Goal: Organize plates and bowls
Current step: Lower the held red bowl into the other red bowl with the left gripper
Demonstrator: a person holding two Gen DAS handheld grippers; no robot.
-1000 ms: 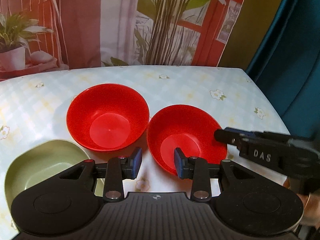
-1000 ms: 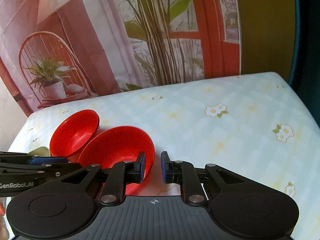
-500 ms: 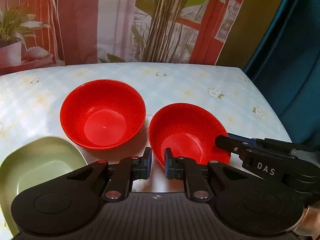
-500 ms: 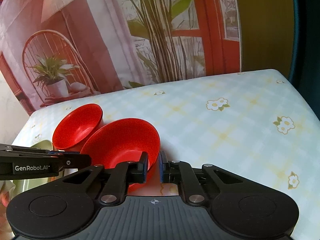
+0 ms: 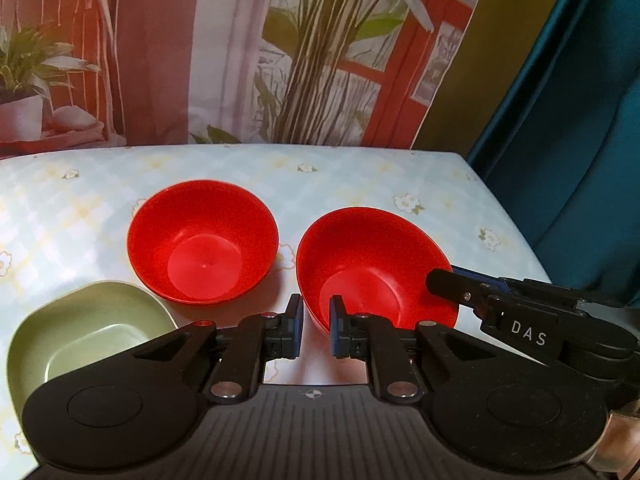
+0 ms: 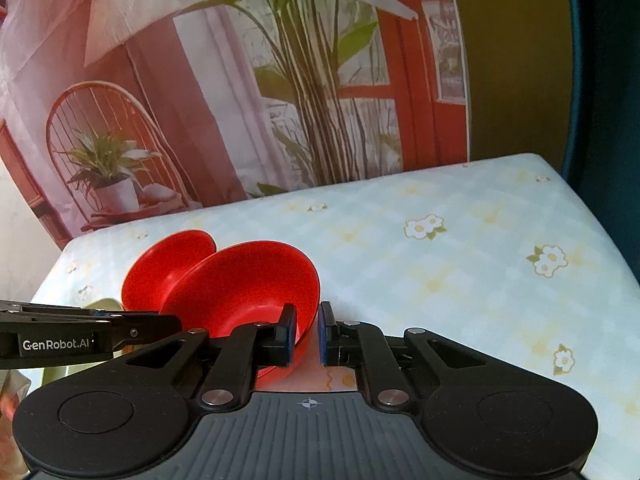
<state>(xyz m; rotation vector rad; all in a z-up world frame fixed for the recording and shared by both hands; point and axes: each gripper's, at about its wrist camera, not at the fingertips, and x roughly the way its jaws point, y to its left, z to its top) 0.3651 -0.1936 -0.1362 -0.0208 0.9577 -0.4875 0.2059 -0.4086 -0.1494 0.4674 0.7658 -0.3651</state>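
Two red bowls and a pale green dish are on the floral tablecloth. The right red bowl is tilted, and both grippers hold it by the rim. My left gripper is shut on its near rim. My right gripper is shut on the bowl's right rim, and the left wrist view shows this gripper coming in from the right. The other red bowl sits upright just left of the held one. In the right wrist view it lies behind the held bowl.
The table ends at a printed backdrop of plants and a chair, with a dark teal curtain along its right edge. Bare cloth stretches right of the bowls. My left gripper's arm crosses the right wrist view's lower left.
The left jaws closed from wide apart onto the right bowl's near rim. The right jaws tightened on its other rim. The bowl now sits tilted between them and slightly raised.
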